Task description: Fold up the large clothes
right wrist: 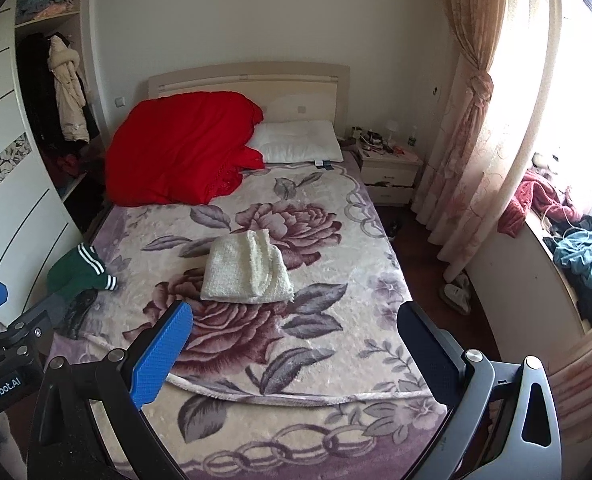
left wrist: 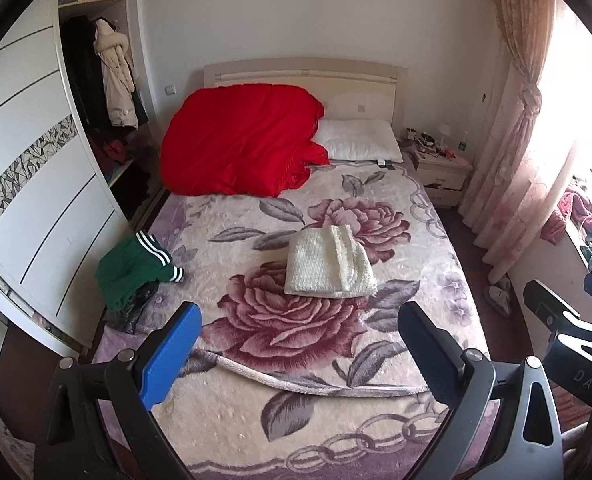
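A cream knitted garment (left wrist: 330, 262) (right wrist: 246, 268) lies folded in the middle of the bed, on the floral blanket (left wrist: 296, 408) (right wrist: 328, 340). A green garment with white stripes (left wrist: 134, 268) (right wrist: 80, 272) sits crumpled at the bed's left edge, on top of something dark. My left gripper (left wrist: 300, 344) hangs open above the foot of the bed, well short of the cream garment, with nothing between its fingers. My right gripper (right wrist: 296, 340) is open and empty too, held beside the left one over the bed's near end.
A red quilt (left wrist: 240, 140) and a white pillow (left wrist: 360, 140) lie at the headboard. An open wardrobe (left wrist: 96, 92) stands left. A cluttered nightstand (left wrist: 440, 164), tied curtains (right wrist: 468, 120) and a sill heaped with clothes (right wrist: 580, 256) are on the right. Slippers (right wrist: 456, 292) rest on the floor.
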A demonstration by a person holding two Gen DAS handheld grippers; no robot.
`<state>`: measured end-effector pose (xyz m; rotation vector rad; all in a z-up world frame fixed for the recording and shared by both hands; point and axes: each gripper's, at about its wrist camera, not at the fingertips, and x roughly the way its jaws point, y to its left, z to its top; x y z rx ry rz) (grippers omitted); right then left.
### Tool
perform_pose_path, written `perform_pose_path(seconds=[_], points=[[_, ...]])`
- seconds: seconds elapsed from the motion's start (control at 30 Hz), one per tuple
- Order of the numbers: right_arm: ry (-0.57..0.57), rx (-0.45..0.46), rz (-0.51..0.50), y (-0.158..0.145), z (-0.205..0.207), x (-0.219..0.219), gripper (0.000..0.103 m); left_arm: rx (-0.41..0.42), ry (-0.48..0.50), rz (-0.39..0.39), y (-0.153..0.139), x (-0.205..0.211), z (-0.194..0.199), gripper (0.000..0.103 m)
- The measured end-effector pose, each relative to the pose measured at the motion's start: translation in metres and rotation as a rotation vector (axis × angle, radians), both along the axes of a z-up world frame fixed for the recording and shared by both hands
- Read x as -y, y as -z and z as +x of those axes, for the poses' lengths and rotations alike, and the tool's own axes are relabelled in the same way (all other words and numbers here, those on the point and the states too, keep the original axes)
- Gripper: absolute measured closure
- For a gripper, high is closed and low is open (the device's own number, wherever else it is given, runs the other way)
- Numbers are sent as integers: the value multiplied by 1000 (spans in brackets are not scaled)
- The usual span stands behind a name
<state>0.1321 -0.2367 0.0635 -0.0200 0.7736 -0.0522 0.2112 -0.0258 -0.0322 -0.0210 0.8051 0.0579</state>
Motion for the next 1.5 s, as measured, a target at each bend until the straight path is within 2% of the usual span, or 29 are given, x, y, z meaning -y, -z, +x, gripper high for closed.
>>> perform_pose_path(seconds=[0.57, 1.0, 1.5], points=[[-23, 47, -9, -19, -10, 0, 0, 52, -8, 19, -4, -2, -17, 2], [-29, 61, -17, -35, -8, -1, 0, 50, -5, 17, -5, -2, -17, 2], [-31, 65, -20, -35, -8, 0, 0, 72, -16, 9, -14, 0, -22, 2]])
